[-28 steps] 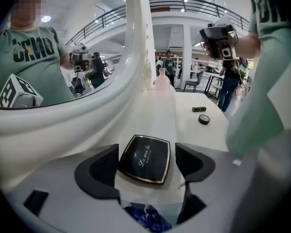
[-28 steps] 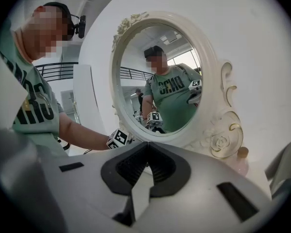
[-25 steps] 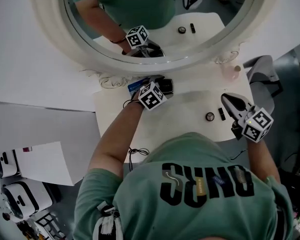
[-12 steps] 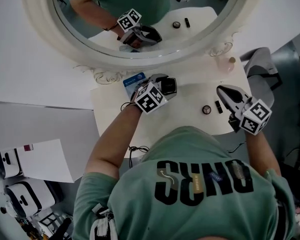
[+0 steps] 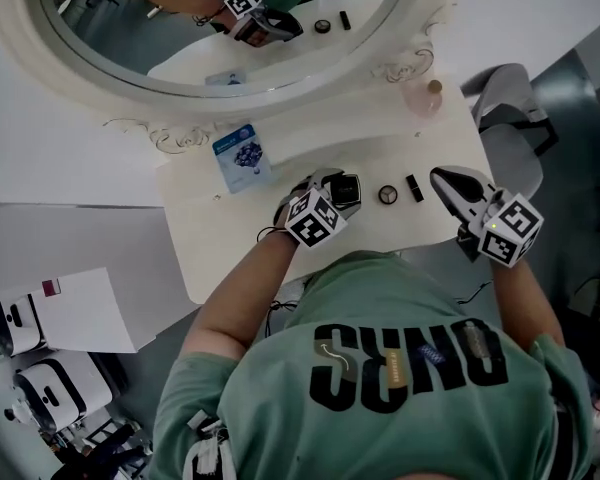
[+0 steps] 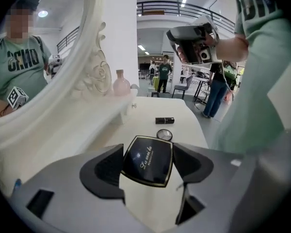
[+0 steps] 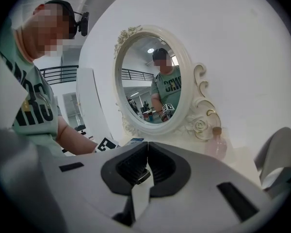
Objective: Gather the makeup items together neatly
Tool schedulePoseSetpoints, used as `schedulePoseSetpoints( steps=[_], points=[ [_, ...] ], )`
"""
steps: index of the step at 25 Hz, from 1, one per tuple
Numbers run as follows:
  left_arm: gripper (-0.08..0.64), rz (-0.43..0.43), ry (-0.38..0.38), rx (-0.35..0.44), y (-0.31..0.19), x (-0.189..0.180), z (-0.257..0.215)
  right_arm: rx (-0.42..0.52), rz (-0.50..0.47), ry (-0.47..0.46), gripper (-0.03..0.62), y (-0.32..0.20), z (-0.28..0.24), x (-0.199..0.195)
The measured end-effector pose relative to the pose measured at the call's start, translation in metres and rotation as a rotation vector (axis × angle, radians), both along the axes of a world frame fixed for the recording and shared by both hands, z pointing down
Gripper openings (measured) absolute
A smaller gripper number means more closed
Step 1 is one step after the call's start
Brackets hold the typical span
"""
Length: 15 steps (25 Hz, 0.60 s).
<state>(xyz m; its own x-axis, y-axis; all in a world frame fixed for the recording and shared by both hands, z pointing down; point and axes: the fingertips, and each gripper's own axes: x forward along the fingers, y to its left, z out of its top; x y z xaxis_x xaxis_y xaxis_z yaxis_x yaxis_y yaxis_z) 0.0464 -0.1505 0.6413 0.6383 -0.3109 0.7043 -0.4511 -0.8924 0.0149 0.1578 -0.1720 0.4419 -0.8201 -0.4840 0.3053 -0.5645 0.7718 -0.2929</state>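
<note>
The left hand (image 5: pixel 298 213) reaches out from the body over the white table (image 5: pixel 225 238). Its arm is bent at the elbow. The left tongs (image 5: pixel 332 190) point forward and down at the table top. Their jaws have just been closing a little. They are wide apart, and a flat black makeup box (image 6: pixel 148 161) with a thin gold edge sits between them. Each pad touches one side of the box, so the tongs pinch it. I cannot tell if the box rests on the table or is just above it.

The right hand (image 5: pixel 500 243) is off the right edge of the table. The right tongs (image 5: pixel 442 180) reach in over that edge and tip down only a little. Their jaws are pressed together with nothing between them.

A small round pot (image 5: pixel 388 195) lies just beside the black box. A black lipstick (image 5: pixel 414 187) lies just past the pot. Both lie between the two tongs, and no tongs touch them.

A blue card (image 5: pixel 243 156) lies flat near the big round mirror (image 5: pixel 100 68), well away from the box. A pink bottle (image 5: pixel 426 96) stands upright by the frame of the mirror, far from the other things.
</note>
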Motion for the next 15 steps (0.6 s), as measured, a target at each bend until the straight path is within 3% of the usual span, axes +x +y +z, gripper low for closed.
schedulePoseSetpoints(
  steps=[7, 15],
  points=[
    [0.325, -0.073, -0.051, -0.021, 0.022, 0.028, 0.058, -0.048, 0.011, 0.030, -0.005, 0.013, 0.028, 0.052],
    [0.327, -0.067, -0.114, 0.031, 0.025, 0.026, 0.080, -0.077, 0.005, 0.045, -0.005, 0.021, 0.043, 0.067]
  ],
)
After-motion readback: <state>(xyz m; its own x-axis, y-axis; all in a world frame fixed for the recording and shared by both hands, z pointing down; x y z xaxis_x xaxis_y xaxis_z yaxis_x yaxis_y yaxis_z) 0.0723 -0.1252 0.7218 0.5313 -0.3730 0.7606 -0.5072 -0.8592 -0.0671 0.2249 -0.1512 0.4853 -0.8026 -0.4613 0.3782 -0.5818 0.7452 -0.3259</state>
